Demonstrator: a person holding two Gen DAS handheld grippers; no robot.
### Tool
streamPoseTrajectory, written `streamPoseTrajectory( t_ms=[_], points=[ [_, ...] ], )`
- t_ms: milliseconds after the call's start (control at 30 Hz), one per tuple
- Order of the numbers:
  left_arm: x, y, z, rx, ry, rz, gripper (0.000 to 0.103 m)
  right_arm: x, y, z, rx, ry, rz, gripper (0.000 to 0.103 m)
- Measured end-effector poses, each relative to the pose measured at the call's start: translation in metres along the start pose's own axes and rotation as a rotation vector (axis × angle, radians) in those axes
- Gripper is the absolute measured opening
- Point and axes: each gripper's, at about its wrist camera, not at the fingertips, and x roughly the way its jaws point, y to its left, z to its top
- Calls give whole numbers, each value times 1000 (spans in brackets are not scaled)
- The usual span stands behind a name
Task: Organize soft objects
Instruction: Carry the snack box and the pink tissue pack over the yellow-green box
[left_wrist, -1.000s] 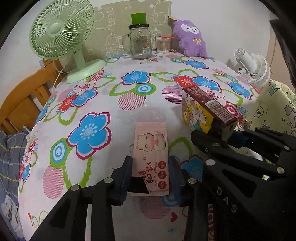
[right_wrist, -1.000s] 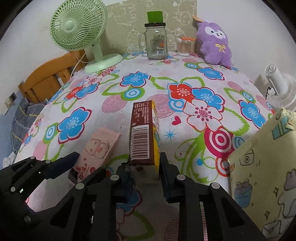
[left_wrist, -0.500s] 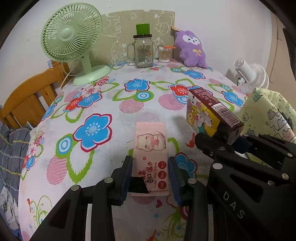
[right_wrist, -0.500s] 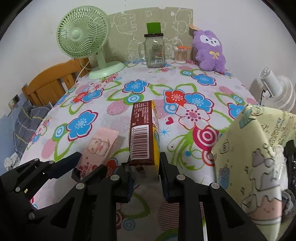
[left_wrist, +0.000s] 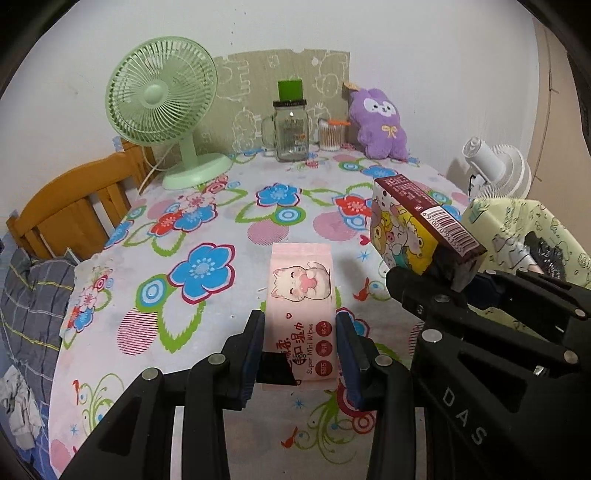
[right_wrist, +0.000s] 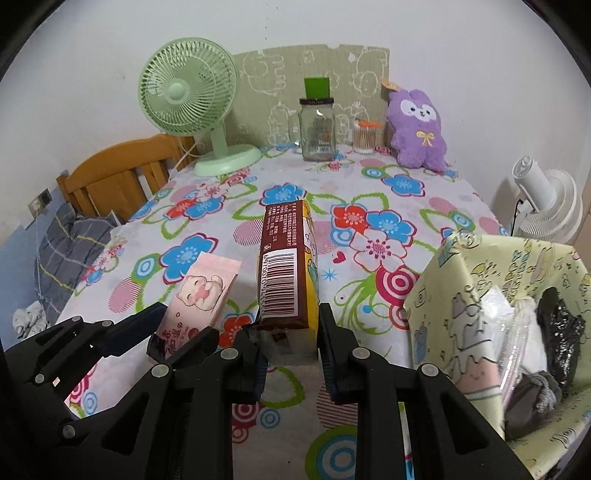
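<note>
My left gripper (left_wrist: 299, 332) is shut on a flat pink wet-wipes pack (left_wrist: 302, 291) with a cat picture, held above the flowered tablecloth (left_wrist: 207, 229). My right gripper (right_wrist: 290, 332) is shut on a brown and yellow tissue pack (right_wrist: 284, 266) with a barcode, held on edge. Each gripper shows in the other's view: the right one (left_wrist: 439, 280) with its tissue pack (left_wrist: 417, 225) at the right, the left one (right_wrist: 173, 325) with the pink pack (right_wrist: 201, 295) at the lower left. A pale green fabric bin (right_wrist: 469, 295) stands at the right, with dark and white soft things inside.
At the table's far edge stand a green desk fan (left_wrist: 166, 107), a glass jar mug (left_wrist: 290, 129), a cotton-swab jar (left_wrist: 330, 134) and a purple plush (left_wrist: 380, 122). A white fan (right_wrist: 546, 203) sits right of the table. A wooden chair (left_wrist: 74, 206) and checked cloth (left_wrist: 29, 295) are left.
Both grippers have risen and pulled back from the table with their packs held. The table looks farther away, and more of the green bin has come into view at the right.
</note>
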Motion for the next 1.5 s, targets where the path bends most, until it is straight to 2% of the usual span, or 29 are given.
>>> streamPoseTrajectory(
  t_ms=[633, 1067, 1500],
  points=[
    [-62, -13, -4, -23, -124, 18, 39, -64, 1, -3, -3, -118, 13, 27],
    [-79, -27, 2, -18, -175, 15, 39, -94, -7, -3, -7, -170, 6, 27],
    [-84, -53, 11, 6, -212, -19, 39, -111, -28, -2, 10, -208, -44, 27]
  ],
)
